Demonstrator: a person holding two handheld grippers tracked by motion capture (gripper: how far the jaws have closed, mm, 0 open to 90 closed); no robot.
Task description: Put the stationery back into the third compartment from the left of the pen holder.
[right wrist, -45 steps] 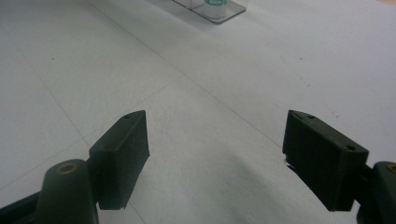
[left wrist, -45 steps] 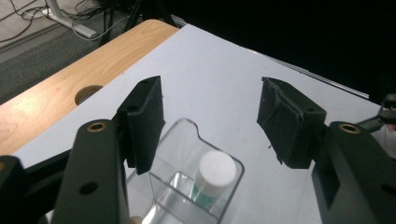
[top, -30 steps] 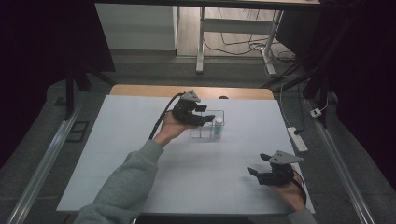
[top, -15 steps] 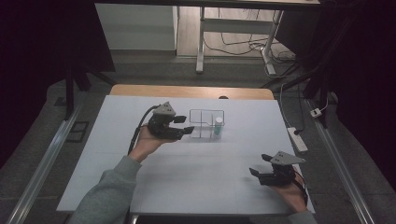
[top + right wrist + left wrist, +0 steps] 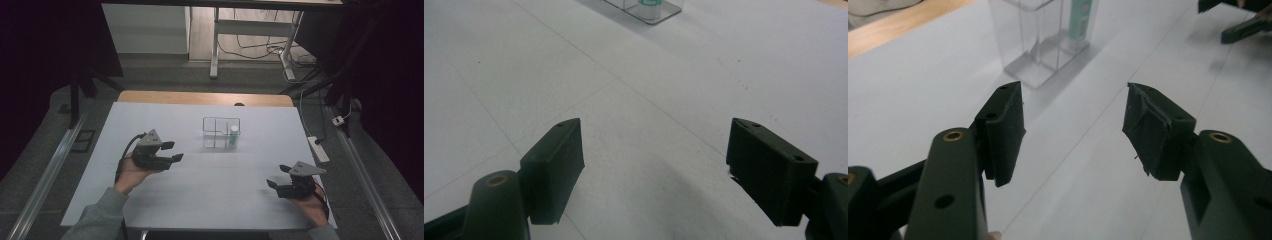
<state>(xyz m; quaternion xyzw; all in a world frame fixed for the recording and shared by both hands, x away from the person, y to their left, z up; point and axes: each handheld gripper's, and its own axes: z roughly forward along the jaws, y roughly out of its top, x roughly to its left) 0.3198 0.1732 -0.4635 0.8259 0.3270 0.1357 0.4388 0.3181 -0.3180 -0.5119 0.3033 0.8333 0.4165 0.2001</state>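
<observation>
While a clear plastic organiser point(image 5: 221, 132) stands toward the far middle of the white worktop point(image 5: 200, 200), a small white tube with a green label point(image 5: 233, 136) sits upright in its right-hand compartment; the other compartments look bare.

Left claw point(image 5: 172, 151) hovers near the organiser's left and a little nearer the person, apart from it, jaws spread and gripping nothing. Between its tips and the organiser lies bare worktop, with nothing in the way. Right claw point(image 5: 278, 176) is well apart from the organiser, by the near right corner of the worktop, also released with nothing between its jaws.

Beyond the white sheet a strip of wooden edge point(image 5: 205, 97) shows, and off to the right on the floor lies a white power strip point(image 5: 318, 149); cables trail on the floor beyond.

From above, the organiser's partitions read as a grid. The left gripper view adds the organiser's point(image 5: 1045, 37) transparent walls from the side, its tube label point(image 5: 1079, 17) seen through them, and the right claw's dark tips point(image 5: 1240, 22) at the top right corner. The right gripper view catches just the organiser's base point(image 5: 651, 10) at its top edge, past open worktop.
</observation>
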